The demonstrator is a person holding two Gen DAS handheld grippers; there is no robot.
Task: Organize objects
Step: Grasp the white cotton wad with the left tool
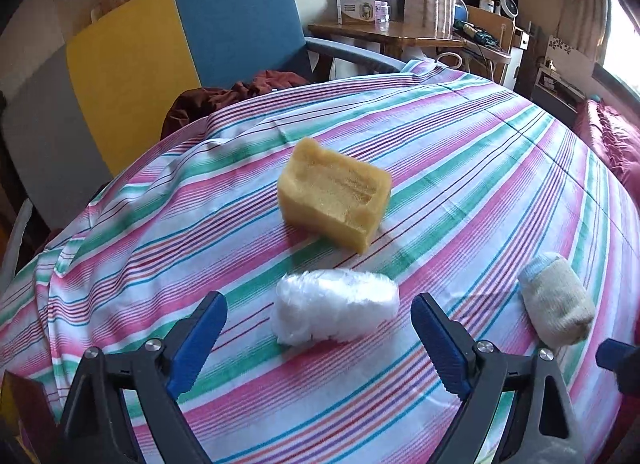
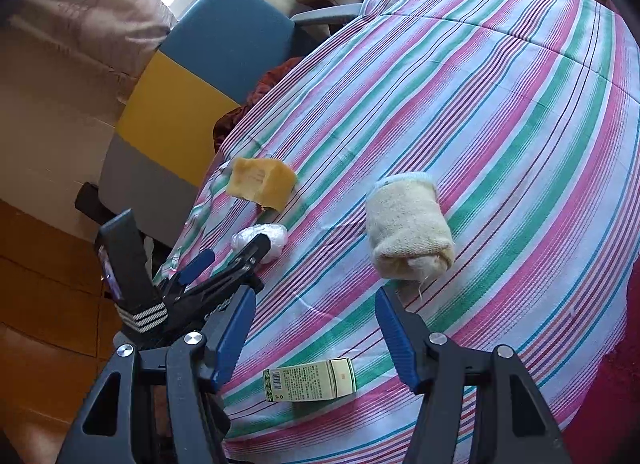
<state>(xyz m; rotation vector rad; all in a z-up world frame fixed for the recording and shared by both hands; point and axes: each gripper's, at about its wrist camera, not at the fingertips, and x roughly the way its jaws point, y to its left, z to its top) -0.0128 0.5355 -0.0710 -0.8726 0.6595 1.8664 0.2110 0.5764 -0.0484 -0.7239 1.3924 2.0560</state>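
**Both grippers spread, nothing held, four items on striped cloth**

While the left gripper [image 1: 318,318] hovered low over the striped cloth [image 1: 480,168], its blue-padded fingers stood wide apart with nothing between them. Just ahead of the fingertips lay a white plastic wad [image 1: 335,306], on its side, roughly centred in the gap but not touched by either pad. Off to the right, near the cloth edge, sat a rolled sock [image 1: 558,300], beige with a pale blue cuff. Beyond the wad, close but apart from it, rested a yellow sponge [image 1: 334,194] with a hollowed top face. Behind the table: a blue and yellow chair [image 1: 192,44], dark red fabric [image 1: 240,90] on its seat, then a wooden desk [image 1: 384,30] with a box on it.

Right gripper [image 2: 316,304] also spread, empty. Nearest to it, under the fingers, a small green-and-cream box [image 2: 310,380] lay flat, barcode end to the left. Sock just past the fingertips, upright-ish, cuff away. Left gripper body visible at left, partly covering the wad; sponge farther back near the cloth edge.
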